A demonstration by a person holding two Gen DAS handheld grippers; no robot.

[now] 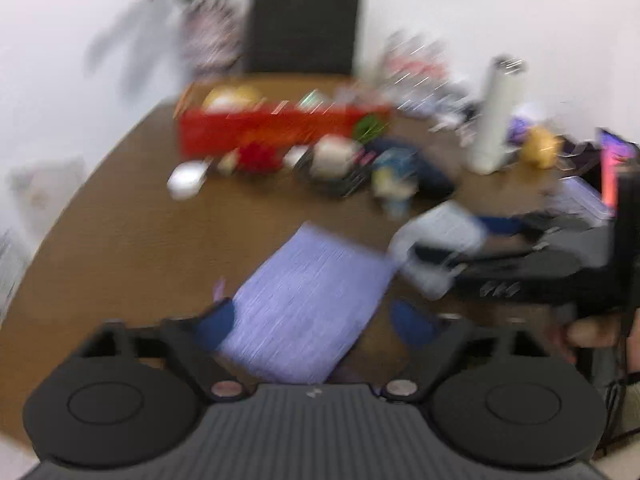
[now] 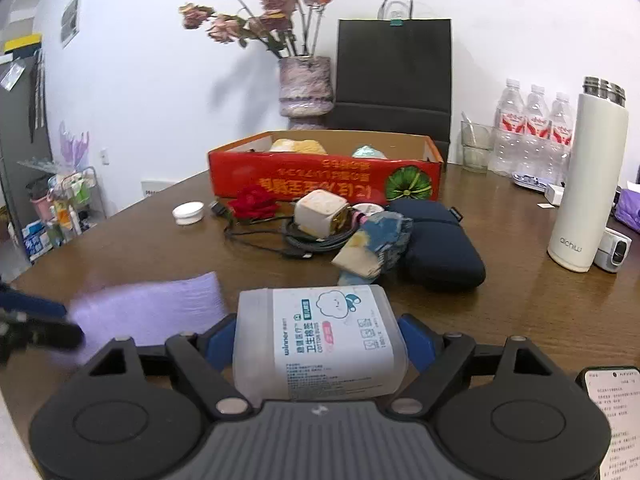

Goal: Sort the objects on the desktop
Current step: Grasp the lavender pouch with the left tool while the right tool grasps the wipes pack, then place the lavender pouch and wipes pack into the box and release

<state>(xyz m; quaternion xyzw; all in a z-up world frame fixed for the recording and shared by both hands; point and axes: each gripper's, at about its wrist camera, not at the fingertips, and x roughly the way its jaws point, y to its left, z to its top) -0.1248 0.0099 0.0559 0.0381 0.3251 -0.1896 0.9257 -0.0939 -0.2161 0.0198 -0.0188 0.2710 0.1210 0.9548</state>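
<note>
Sorting looks mid-carry: the right gripper (image 2: pixel 316 336) clamps a cotton-swab box (image 2: pixel 318 342) while the left gripper (image 1: pixel 316 320) gapes empty over a purple sheet (image 1: pixel 308 304); next, presumably, into the red tray (image 2: pixel 324 182) at twelve o'clock.

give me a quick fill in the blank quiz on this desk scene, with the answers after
1. The right hand-held gripper is shut on a clear box of cotton ____.
2. The open carton behind the rose is coloured ____.
3. The tall white flask stands ____ on the table.
4. The left hand-held gripper is open above a ____ cloth.

Answers: buds; red; upright; purple
</note>
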